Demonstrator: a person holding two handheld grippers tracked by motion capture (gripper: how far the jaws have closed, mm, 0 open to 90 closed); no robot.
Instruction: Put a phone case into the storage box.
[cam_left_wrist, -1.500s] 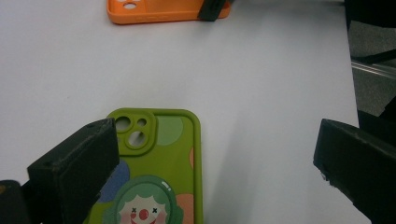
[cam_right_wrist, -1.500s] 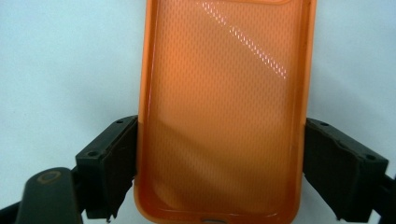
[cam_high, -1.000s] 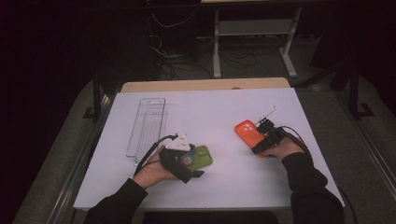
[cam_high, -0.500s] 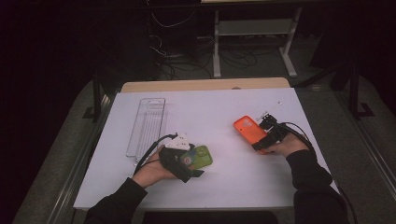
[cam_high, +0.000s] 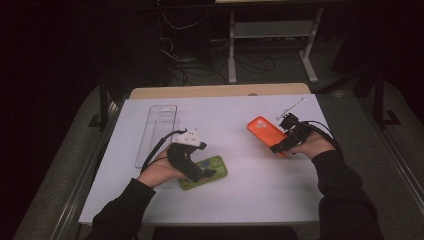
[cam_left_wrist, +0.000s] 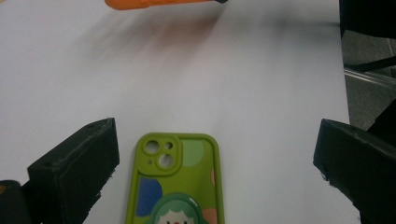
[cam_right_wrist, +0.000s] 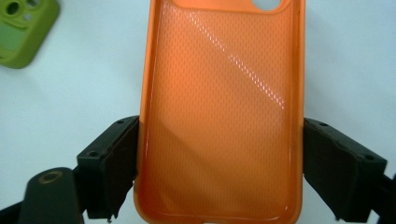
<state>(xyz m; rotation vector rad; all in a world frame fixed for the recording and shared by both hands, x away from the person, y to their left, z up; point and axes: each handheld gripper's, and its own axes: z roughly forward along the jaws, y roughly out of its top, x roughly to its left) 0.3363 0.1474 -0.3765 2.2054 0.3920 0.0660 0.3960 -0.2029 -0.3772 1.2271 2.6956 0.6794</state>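
The orange phone case (cam_right_wrist: 222, 112) sits at centre right of the high view, clamped across its width by our right tongs (cam_right_wrist: 219, 175), hollow side facing the camera. We keep that squeeze even so it cannot bow or slip. Lower left of centre, the green phone case (cam_left_wrist: 175, 182) lies flat on the white tabletop (cam_high: 240, 190) between our left tongs (cam_left_wrist: 210, 172), which stand wide open, touching nothing

No readable text, label, brand or number shows on anything in these views
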